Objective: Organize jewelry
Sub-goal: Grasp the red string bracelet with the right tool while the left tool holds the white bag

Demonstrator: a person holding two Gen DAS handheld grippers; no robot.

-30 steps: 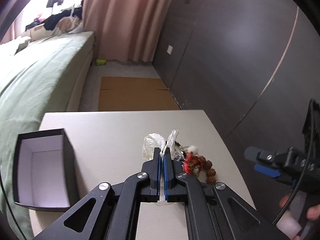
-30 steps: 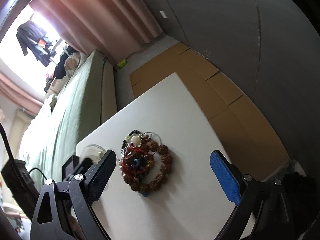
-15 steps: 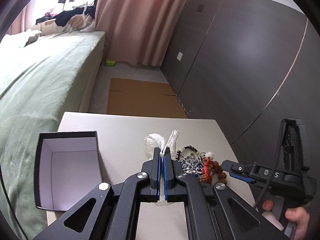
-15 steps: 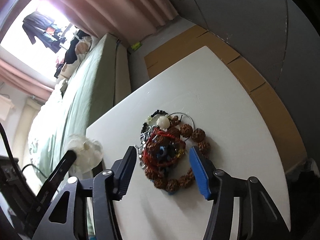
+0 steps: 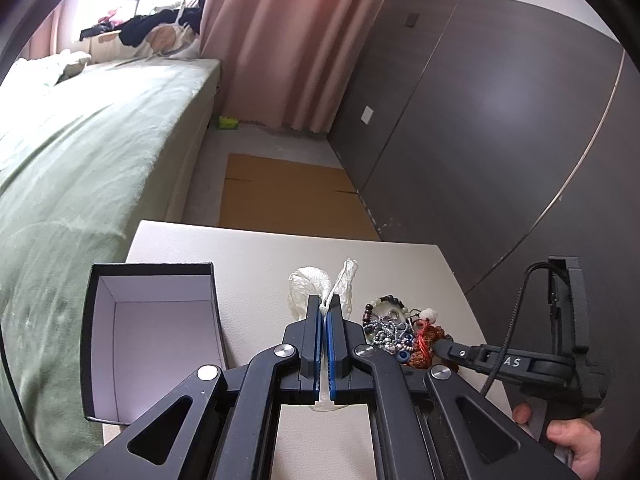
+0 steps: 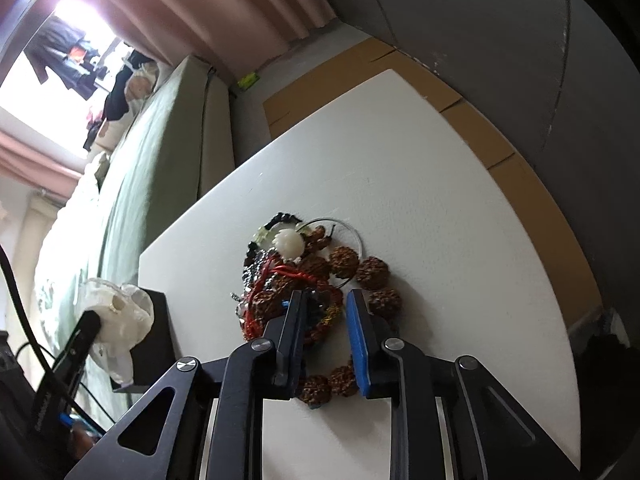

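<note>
Your right hand-held gripper was closing over the tangled heap of jewelry: brown knobbly seed-bead bracelet, red cord, small blue and silver beads and a white carved bead. Strands sat between the blue pads, though they did not look pinched yet. The heap lay on the white tabletop, toward its right side. To do this well, I'd have let the pads settle on one strand, ideally the red cord in the middle, rather than a mixed bite of the pile, since everything there looked knotted together and would likely lift as a clump. A slow squeeze, low to the tabletop, would probably have kept the round seed beads from rolling out.

Your left hand-held gripper was fully closed on the neck of a small crumpled translucent white plastic bag, held just left of the heap. Keeping that bag's mouth near the jewelry seemed wise.

Further left, the open black cardboard box with a white lining stood on the tabletop's left edge, apparently empty.
</note>
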